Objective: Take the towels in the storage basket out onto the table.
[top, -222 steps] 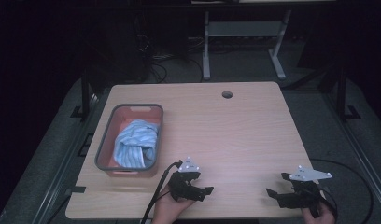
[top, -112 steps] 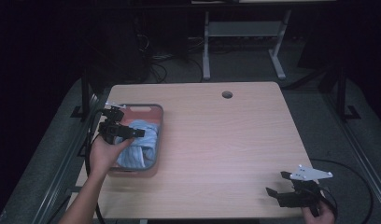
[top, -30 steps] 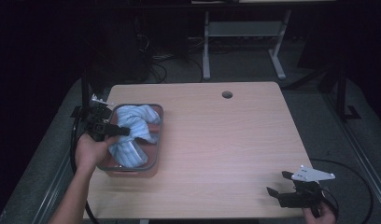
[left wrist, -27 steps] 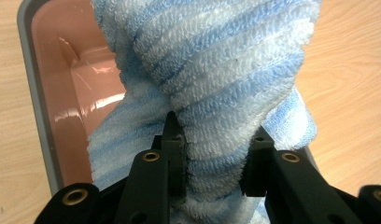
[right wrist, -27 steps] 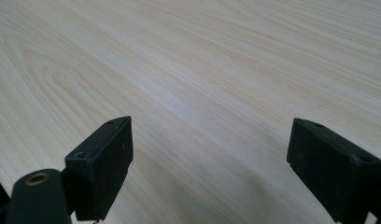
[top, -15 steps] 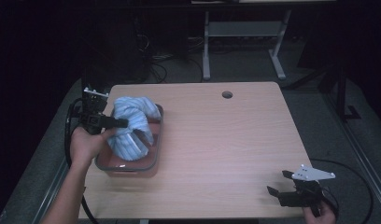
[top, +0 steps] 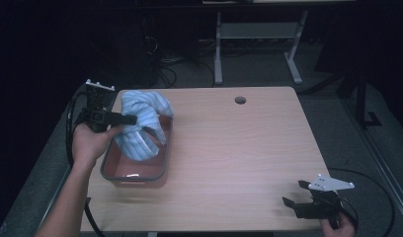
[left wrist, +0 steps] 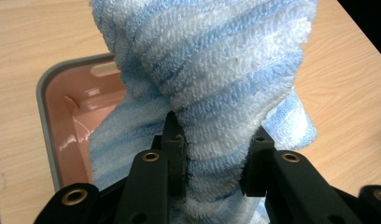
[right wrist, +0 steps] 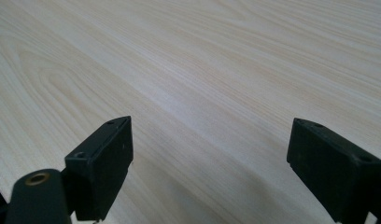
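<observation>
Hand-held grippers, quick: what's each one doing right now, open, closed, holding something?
Left hand-held gripper: closed on the towel, lifted above the tray.
Right hand-held gripper: open, holding nothing, over the table.

I see a light wooden table (top: 239, 148) with a round hole (top: 240, 100) near its far edge. Behind it, top centre, stands a grey metal frame (top: 259, 32), with cables (top: 175, 61) lying left of it.

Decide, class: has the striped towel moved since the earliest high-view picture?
Yes. The towel lay flat inside the tray; now the left gripper holds it bunched and raised above the tray's far end, its lower part hanging into the tray.
</observation>
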The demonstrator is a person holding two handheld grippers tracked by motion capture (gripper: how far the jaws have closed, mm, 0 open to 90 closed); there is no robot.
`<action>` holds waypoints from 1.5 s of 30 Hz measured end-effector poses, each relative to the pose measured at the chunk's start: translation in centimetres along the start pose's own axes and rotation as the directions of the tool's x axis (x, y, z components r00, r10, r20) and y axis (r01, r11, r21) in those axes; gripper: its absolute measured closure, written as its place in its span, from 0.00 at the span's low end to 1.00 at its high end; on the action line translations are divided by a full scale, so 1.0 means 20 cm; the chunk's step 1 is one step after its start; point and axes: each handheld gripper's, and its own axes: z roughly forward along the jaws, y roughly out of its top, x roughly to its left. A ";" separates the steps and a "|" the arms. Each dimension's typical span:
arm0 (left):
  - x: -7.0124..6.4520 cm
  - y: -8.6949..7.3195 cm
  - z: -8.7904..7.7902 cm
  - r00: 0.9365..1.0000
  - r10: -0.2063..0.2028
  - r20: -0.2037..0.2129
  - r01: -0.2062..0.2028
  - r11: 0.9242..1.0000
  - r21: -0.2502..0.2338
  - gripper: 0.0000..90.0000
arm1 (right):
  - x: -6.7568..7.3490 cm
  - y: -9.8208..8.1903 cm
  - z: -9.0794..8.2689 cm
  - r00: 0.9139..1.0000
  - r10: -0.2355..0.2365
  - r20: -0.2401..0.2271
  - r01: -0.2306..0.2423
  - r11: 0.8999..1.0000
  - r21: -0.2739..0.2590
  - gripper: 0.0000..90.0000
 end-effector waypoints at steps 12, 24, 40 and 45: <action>-0.07 0.08 -0.06 0.999 0.021 0.027 -0.021 0.999 -0.025 0.76 | 0.00 0.00 -0.01 1.000 0.003 0.005 -0.003 1.000 -0.001 0.16; -0.18 0.15 -0.07 0.996 0.060 0.058 -0.058 0.998 -0.035 0.76 | 0.00 0.00 -0.02 1.000 0.000 0.013 0.001 1.000 -0.007 0.16; -0.30 0.23 0.08 0.990 0.086 0.108 -0.086 0.996 -0.006 0.76 | -0.01 0.00 -0.03 1.000 0.008 0.012 -0.008 1.000 -0.014 0.16; -0.36 0.25 0.14 0.988 0.097 0.120 -0.099 0.995 0.010 0.76 | -0.01 0.00 -0.03 1.000 0.011 0.009 -0.011 1.000 -0.017 0.16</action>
